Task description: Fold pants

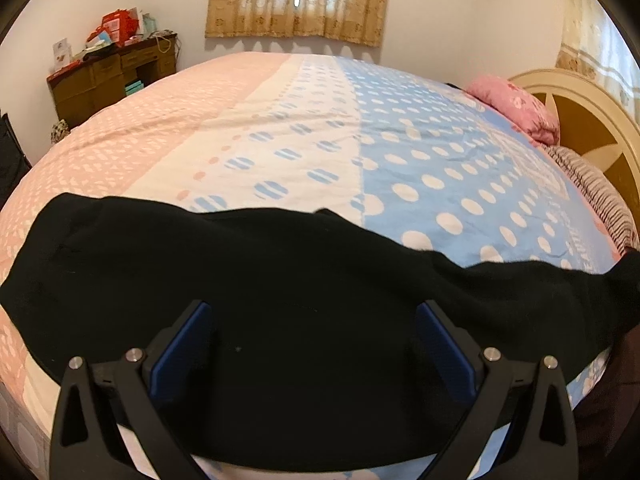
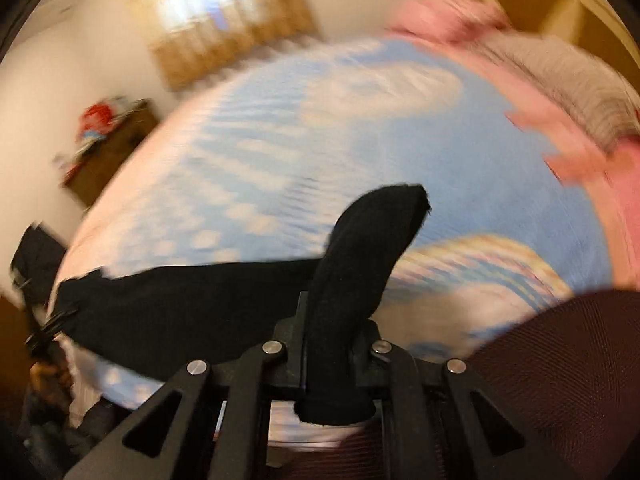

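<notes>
Black pants (image 1: 256,280) lie flat across the near edge of the bed (image 1: 420,152), stretching left to right. My left gripper (image 1: 314,320) is open, its blue-padded fingers (image 1: 196,332) spread wide just above the middle of the pants, holding nothing. My right gripper (image 2: 336,320) is shut on one end of the black pants (image 2: 360,256), which sticks up between the jaws as a bunched strip, lifted off the bed. The rest of the pants (image 2: 180,304) trails left along the bed. The right wrist view is motion-blurred.
The bed has a pink, white and blue dotted cover. A pink pillow (image 1: 516,104) and a striped pillow (image 1: 592,188) lie by the headboard (image 1: 588,120) on the right. A brown desk (image 1: 108,76) with clutter stands at the far left. Dark maroon fabric (image 2: 560,360) fills the right wrist view's lower right.
</notes>
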{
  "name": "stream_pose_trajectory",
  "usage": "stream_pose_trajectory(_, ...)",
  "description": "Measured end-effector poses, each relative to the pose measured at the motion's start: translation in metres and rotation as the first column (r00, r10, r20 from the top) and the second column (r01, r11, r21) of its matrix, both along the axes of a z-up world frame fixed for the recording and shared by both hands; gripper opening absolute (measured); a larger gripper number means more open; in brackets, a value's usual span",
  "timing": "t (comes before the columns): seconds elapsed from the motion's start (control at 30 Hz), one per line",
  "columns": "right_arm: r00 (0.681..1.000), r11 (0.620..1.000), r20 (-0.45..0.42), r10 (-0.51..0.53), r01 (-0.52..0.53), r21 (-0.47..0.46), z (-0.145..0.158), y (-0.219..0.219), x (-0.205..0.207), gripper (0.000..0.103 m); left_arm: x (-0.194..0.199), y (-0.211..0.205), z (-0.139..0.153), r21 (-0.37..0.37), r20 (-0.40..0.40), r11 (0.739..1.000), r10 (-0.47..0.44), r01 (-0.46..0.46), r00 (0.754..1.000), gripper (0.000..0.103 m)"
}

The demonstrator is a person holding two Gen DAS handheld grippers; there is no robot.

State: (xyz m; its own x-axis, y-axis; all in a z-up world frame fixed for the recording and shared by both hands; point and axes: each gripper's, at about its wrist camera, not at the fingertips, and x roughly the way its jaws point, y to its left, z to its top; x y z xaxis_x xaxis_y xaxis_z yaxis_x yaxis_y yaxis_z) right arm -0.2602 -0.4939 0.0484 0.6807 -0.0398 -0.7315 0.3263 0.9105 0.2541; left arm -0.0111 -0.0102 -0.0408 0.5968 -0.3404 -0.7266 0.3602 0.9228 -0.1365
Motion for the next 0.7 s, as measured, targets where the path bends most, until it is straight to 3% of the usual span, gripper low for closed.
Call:
stream_pose_trajectory(0.1, 0.984, 0.983, 0.025, 0.176, -0.174, -0.063, 0.024, 0.073, 0.034, 0.013, 0.002, 0.006, 0.0, -0.026, -0.01, 1.0, 0.01, -0.01, 1.0, 0.103)
stream_pose_trajectory(0.2, 0.956, 0.953, 0.011, 0.294, -0.293, -0.077, 0.017, 0.13, 0.068, 0.013, 0.0, 0.011, 0.001, -0.033, -0.007, 0.999, 0.012, -0.012, 1.0, 0.103)
stream_pose_trajectory(0.33, 0.911, 0.909, -0.024, 0.411, -0.412, -0.068, -0.026, 0.21, 0.117, 0.013, 0.0, 0.025, 0.003, -0.039, 0.002, 0.999, 0.019, -0.019, 1.0, 0.103)
stream_pose_trajectory(0.5, 0.919, 0.907, -0.109, 0.379, -0.392, -0.154, -0.086, 0.266, 0.153, 0.019, 0.004, 0.042, 0.004, -0.032, 0.016, 0.999, 0.042, -0.042, 0.999, 0.103)
stream_pose_trajectory(0.57, 0.924, 0.896, -0.091, 0.372, -0.383, -0.223, -0.1, 0.281, 0.154, 0.047, 0.007, 0.048, 0.003, -0.036, 0.016, 0.998, 0.054, -0.053, 0.998, 0.103)
stream_pose_trajectory(0.63, 0.921, 0.873, -0.043, 0.388, -0.382, -0.304, -0.1, 0.298, 0.147, 0.06, 0.009, 0.053, 0.0, -0.041, 0.006, 0.997, 0.061, -0.061, 0.998, 0.103)
stream_pose_trajectory(0.7, 0.906, 0.842, -0.031, 0.422, -0.404, -0.357, -0.098, 0.31, 0.141, 0.064, 0.012, 0.056, -0.004, -0.043, -0.006, 0.997, 0.067, -0.067, 0.998, 0.103)
